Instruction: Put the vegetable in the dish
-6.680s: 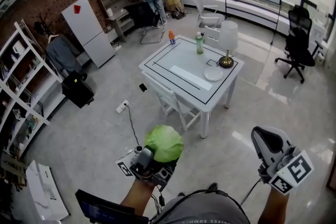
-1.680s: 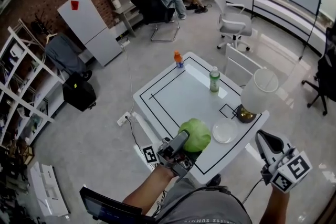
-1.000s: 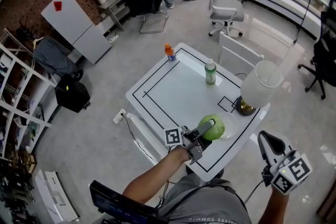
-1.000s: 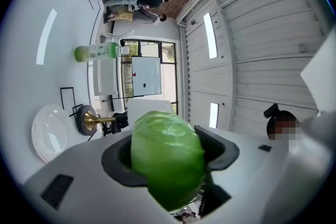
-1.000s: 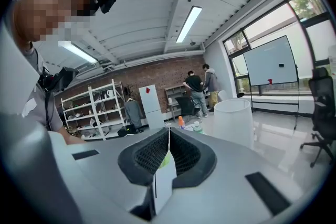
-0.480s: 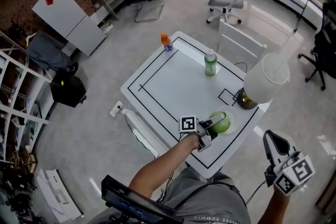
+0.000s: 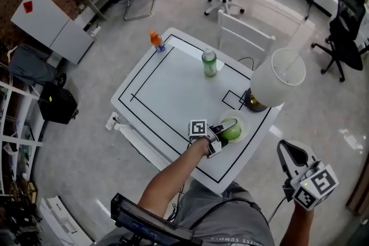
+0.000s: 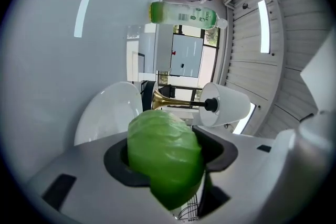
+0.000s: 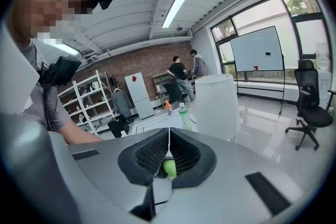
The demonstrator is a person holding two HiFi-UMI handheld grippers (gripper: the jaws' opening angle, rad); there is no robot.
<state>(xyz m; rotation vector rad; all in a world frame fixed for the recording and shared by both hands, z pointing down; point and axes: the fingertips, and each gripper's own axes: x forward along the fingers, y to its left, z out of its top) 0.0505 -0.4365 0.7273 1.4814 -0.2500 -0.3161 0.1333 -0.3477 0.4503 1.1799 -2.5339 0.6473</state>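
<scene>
Now | left gripper (image 7: 226, 129) fingers clamped on cabbage (image 8: 164, 157) | cabbage low over dish (image 8: 107, 113) by lamp (image 7: 277, 75), contact unclear | right gripper (image 9: 168, 145) fingers closed, empty | left to do: release cabbage in dish.

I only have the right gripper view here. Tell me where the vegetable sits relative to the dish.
Observer: The head view shows the green cabbage right over the white dish, next to the lamp.
Operator: Report the grip.
Observer: The left gripper view shows the left claw closed on the cabbage, which fills the gap between its jaws.
Operator: Say whether it touches the dish.
Observer: No view settles that. The left gripper view only shows the dish's rim just beyond the cabbage.
</scene>
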